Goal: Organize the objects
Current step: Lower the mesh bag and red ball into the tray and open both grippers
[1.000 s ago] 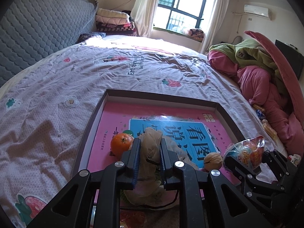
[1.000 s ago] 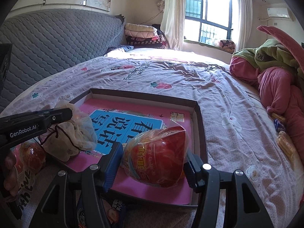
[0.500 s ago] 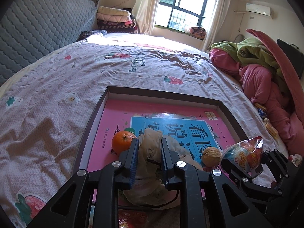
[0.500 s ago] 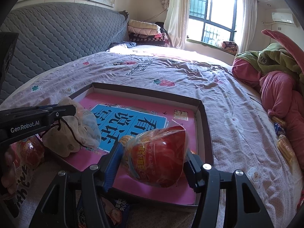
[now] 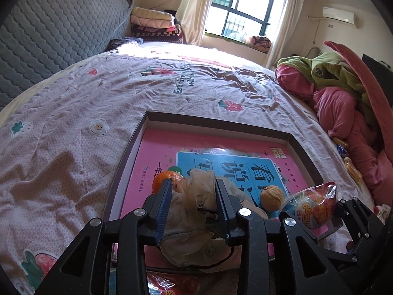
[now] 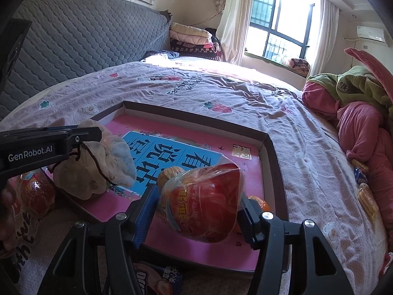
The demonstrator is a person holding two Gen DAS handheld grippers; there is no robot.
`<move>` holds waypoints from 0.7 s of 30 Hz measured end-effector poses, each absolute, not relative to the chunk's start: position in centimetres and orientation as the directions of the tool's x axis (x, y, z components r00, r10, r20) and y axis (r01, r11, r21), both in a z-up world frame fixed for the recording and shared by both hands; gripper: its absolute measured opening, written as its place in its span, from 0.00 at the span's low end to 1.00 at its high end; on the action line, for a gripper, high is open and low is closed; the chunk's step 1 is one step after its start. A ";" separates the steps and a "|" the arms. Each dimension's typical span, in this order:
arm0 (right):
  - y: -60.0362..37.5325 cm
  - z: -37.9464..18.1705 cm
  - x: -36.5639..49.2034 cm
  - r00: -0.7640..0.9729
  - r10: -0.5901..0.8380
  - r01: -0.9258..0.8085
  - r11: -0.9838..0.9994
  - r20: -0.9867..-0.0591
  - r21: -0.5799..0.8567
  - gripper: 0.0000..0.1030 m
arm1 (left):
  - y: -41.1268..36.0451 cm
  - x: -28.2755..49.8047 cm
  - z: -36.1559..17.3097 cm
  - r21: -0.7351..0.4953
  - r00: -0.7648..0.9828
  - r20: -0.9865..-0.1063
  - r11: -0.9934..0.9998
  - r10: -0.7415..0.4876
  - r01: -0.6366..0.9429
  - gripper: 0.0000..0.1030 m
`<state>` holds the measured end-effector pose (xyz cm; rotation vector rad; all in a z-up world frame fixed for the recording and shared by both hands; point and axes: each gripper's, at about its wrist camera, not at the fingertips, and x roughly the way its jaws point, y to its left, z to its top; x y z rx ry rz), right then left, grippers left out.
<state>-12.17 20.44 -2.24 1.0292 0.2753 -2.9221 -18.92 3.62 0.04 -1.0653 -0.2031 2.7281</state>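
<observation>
A home bedroom: wide bed (image 5: 122, 103) with quilted grey headboard (image 5: 54, 32) upper left, curtained window (image 5: 240, 7) at top.

Your right gripper (image 6: 197, 205) clamps a red snack bag (image 6: 203, 202) over the tray (image 6: 275, 162); your left gripper (image 6: 81, 132) has just been opening around a cloth pouch (image 6: 98, 167) at the tray's left edge.

The words "GenRobot.AI" stand in white on the side of the left gripper (image 6: 81, 132) — at nine o'clock in the right wrist view. Big Chinese letters — upside down — fill the blue patch on the pink book (image 6: 172, 152) in the tray. The bedsheet (image 5: 183, 83) has dark print at twelve o'clock, too bent to read.
</observation>
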 end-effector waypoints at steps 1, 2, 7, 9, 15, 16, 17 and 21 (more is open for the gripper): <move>20.4 -2.3 -12.1 -0.780 0.028 0.090 -0.984 -0.625 -0.156 0.58 | 3.6 -18.9 0.0 -0.201 -0.717 -0.654 -0.969 0.241 -0.143 0.37; 20.5 -2.3 -12.1 -0.778 0.023 0.093 -0.984 -0.627 -0.151 0.58 | 3.6 -18.9 0.0 -0.202 -0.715 -0.655 -0.969 0.244 -0.145 0.38; 21.0 -2.4 -12.2 -0.767 0.006 0.090 -0.989 -0.641 -0.118 0.59 | 3.6 -18.9 0.1 -0.202 -0.717 -0.654 -0.969 0.241 -0.142 0.45; 21.2 -2.3 -12.3 -0.768 0.001 0.087 -0.990 -0.640 -0.107 0.61 | 3.5 -18.9 0.2 -0.205 -0.722 -0.649 -0.969 0.240 -0.138 0.46; 21.3 -2.1 -12.2 -0.772 0.000 0.082 -0.992 -0.636 -0.100 0.62 | 3.1 -18.8 0.5 -0.224 -0.730 -0.637 -0.966 0.247 -0.131 0.49; 21.3 -2.1 -12.2 -0.772 0.001 0.082 -0.992 -0.635 -0.101 0.63 | 3.0 -18.8 0.6 -0.223 -0.733 -0.634 -0.966 0.244 -0.130 0.50; 21.2 -2.0 -12.2 -0.773 0.003 0.080 -0.992 -0.635 -0.102 0.63 | 3.0 -18.7 0.8 -0.221 -0.740 -0.628 -0.967 0.240 -0.126 0.50; 21.3 -1.9 -12.1 -0.778 0.007 0.070 -0.993 -0.628 -0.098 0.65 | 2.8 -18.5 1.2 -0.232 -0.749 -0.613 -0.964 0.251 -0.133 0.51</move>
